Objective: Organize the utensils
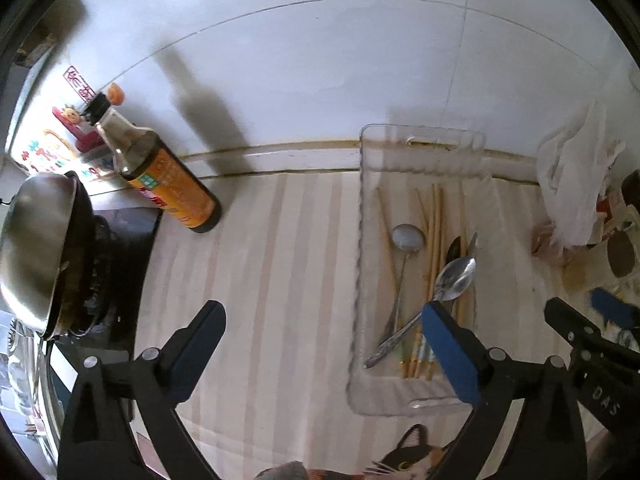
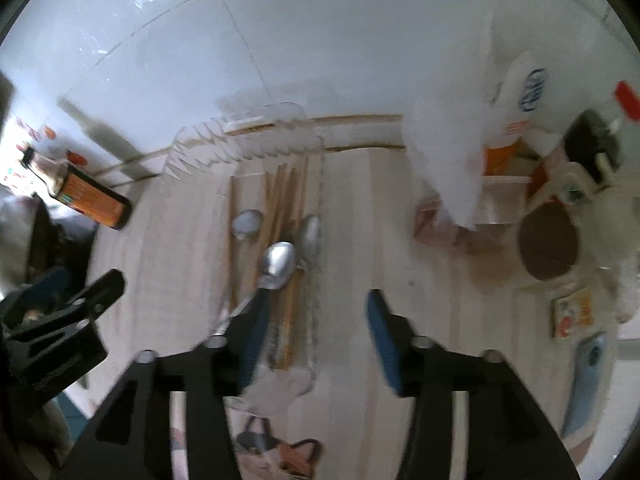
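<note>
A clear plastic tray (image 1: 360, 216) lies on the striped cloth and holds several wooden chopsticks (image 1: 436, 220), a round ladle-like spoon (image 1: 407, 237), a metal spoon (image 1: 456, 278) and a dark utensil. My left gripper (image 1: 320, 320) is open and empty above the cloth, left of the tray, its right finger over the tray's near corner. The right wrist view is blurred and shows the tray (image 2: 192, 140), the chopsticks (image 2: 286, 200) and the metal spoon (image 2: 278, 264). My right gripper (image 2: 316, 320) is open and empty above the tray's near right edge.
A soy sauce bottle (image 1: 168, 180) stands at the back left beside a stove with a steel bowl (image 1: 34, 240) on it. A white plastic bag (image 1: 576, 176) and jars sit at the right. A brown lid (image 2: 548, 246) and packets lie to the right. A tiled wall is behind.
</note>
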Demonstrator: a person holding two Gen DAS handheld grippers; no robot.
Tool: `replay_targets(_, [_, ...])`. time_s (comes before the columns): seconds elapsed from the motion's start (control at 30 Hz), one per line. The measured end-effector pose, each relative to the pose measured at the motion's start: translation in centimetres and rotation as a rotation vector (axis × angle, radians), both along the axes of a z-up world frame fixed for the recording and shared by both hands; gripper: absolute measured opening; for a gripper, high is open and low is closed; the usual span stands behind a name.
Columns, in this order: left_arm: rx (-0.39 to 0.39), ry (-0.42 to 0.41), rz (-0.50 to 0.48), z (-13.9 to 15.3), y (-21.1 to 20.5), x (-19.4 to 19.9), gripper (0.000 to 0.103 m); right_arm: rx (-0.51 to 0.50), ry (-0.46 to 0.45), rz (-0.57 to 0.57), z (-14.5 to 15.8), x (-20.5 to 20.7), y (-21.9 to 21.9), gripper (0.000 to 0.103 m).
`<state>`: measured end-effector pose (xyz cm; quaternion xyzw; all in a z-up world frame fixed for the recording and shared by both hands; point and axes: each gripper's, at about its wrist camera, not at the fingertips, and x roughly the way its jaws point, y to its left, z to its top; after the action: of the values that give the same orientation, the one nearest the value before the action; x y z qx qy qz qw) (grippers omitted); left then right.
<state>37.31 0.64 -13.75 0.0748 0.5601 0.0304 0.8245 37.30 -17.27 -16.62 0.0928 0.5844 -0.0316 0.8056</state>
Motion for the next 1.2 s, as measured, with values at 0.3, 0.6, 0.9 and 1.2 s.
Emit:
replay_targets(0.3, [-0.008,-0.046,-0.025,0.8,1.4,-2.8,0.102,-0.182,-0.033,-0.058,1.0,-3.9,1.1,0.102])
replay_targets(0.6, [-0.056,-0.115,-0.066,4.4,3.4,-7.3,0.102,-0.242,-0.116,-0.134,4.5,-9.0,3.3,0.103])
replay_targets(0.9, [-0.105,-0.239,-0.087,10.4,4.5,-14.3,0.102,-0.254,-0.266,-0.167,11.0,-16.6,5.6,0.103])
replay_targets(1.2, [-0.121,-0.356,-0.071,15.6,5.2,-21.7,0.102,-0.288,-0.417,-0.155,17.2,-24.3,6.5,0.103])
